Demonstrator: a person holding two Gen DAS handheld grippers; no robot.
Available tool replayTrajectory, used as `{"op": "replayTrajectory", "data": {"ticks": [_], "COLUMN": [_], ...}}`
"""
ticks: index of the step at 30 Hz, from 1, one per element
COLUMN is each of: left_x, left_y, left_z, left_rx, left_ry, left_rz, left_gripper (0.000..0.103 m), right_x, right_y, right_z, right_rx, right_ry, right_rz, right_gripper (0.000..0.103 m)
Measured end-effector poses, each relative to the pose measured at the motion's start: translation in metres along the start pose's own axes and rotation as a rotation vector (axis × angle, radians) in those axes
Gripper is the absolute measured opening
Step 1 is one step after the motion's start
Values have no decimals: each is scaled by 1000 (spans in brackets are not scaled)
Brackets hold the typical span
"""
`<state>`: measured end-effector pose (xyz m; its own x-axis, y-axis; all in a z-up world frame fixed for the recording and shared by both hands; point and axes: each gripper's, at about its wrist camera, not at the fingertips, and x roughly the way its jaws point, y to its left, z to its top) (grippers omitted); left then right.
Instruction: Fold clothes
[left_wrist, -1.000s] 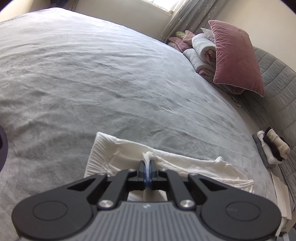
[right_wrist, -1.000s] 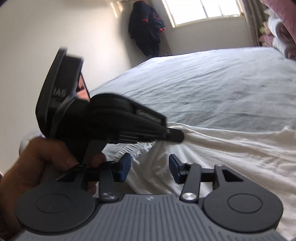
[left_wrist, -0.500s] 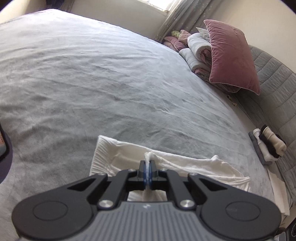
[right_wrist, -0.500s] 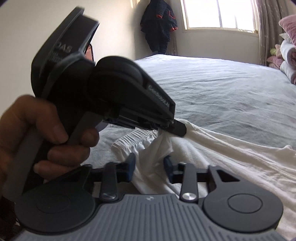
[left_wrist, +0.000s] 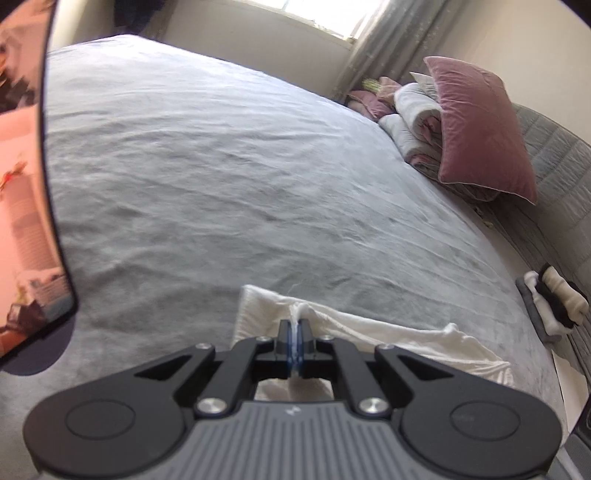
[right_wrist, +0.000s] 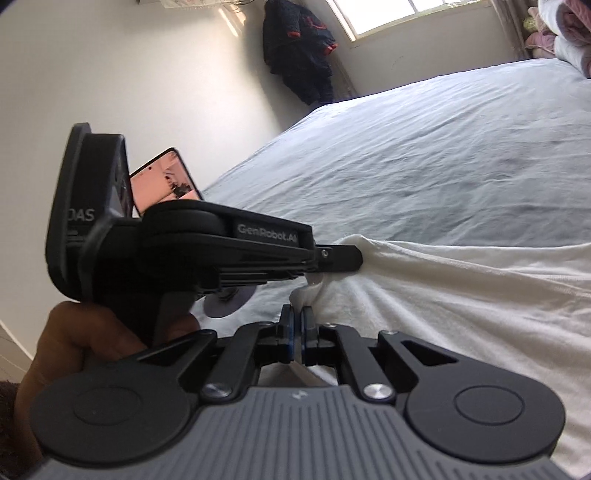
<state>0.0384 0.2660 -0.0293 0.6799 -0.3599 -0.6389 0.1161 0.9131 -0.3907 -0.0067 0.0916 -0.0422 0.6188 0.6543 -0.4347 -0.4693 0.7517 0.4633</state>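
Observation:
A white garment lies crumpled on the grey bed, close in front of me. My left gripper is shut on a raised pinch of its near edge. In the right wrist view the same garment spreads to the right, and the left gripper comes in from the left with cloth bunched at its tip. Just below it, my right gripper has its jaws closing tight on a fold of that white cloth. A hand holds the left gripper's handle.
Pink and pale pillows are piled at the far right by a padded grey headboard. Small folded items sit at the bed's right edge. A phone screen fills the left edge. A dark jacket hangs by the window.
The right gripper's jaws have closed from wide apart onto the white cloth beside the left gripper's tip. The left gripper keeps its pinch. A phone screen has come into the left wrist view.

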Motion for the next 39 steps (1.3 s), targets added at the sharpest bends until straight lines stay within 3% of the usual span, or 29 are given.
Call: {"op": "replayTrajectory", "data": {"ticks": [4,5,6,7,10,11,13,15,17,21,26,31,36,39], "left_x": [3,3,2,1,-5,-6,-9,-14,-22,-36,-23,-2,-8,-10], "left_y": [7,8,8,8,7,8,10,12,9,-8,-34,-45,-47,-64], "left_z": [-4,-6,-7,-8,-10,-10,-9,-8,-8,-14,-30,-50,-47,-47], "left_rx": [1,4,10,19,37,34,10,-28,-35,4,71,161,97,66], "left_ry": [10,11,9,1,-33,-38,-49,-68,-101,-150,-96,-62,-58,-42], "left_rz": [31,34,40,57,145,188,254,277,268,203,80,168,188,192], "left_gripper": [3,4,6,7,8,16,17,17,17,17,18,18,20,45], "right_x": [20,22,23,24,14,8,-8,-28,-47,-85,-127,-153,-173,-187], "right_y": [1,1,1,2,6,8,8,3,-5,-25,-59,-102,-147,-170], "right_z": [-8,-11,-13,-15,-16,-17,-18,-19,-18,-16,-18,-20,-15,-6], "right_rx": [22,36,48,60,72,71,61,48,36,-26,-123,-157,-139,-51], "right_ry": [37,50,54,57,78,91,104,94,75,41,52,80,143,154], "right_rz": [-3,0,6,14,60,83,108,99,71,-29,-220,-317,-404,-411], "right_gripper": [4,7,17,17,17,17,17,26,36,36,36,36,37,37]}}
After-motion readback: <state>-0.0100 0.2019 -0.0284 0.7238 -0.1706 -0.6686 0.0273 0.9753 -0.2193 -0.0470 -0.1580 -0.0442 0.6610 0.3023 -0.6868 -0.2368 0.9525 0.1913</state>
